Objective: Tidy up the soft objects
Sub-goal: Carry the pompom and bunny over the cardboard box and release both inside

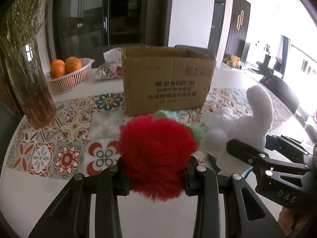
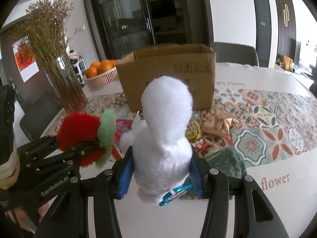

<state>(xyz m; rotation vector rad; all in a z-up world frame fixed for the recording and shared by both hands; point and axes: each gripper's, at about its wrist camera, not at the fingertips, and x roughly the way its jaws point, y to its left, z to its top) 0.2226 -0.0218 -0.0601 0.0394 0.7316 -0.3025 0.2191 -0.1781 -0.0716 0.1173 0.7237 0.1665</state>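
Observation:
My left gripper (image 1: 156,170) is shut on a red fluffy plush (image 1: 156,154) with a green fringe, held above the table; it also shows in the right wrist view (image 2: 79,136). My right gripper (image 2: 161,170) is shut on a white plush toy (image 2: 164,130) with a blue carabiner (image 2: 174,195); the toy also shows in the left wrist view (image 1: 247,127). An open cardboard box (image 1: 168,79) stands on the patterned mat just beyond both plushes, also in the right wrist view (image 2: 170,75).
A glass vase of dried flowers (image 2: 59,73) stands at the left. A white basket of oranges (image 1: 67,75) and a floral tissue pouch (image 1: 111,69) sit behind. Gold wrappers (image 2: 218,125), a yellow ring (image 2: 193,131), a pink packet (image 2: 123,127) and a dark green fuzzy item (image 2: 227,158) lie on the mat.

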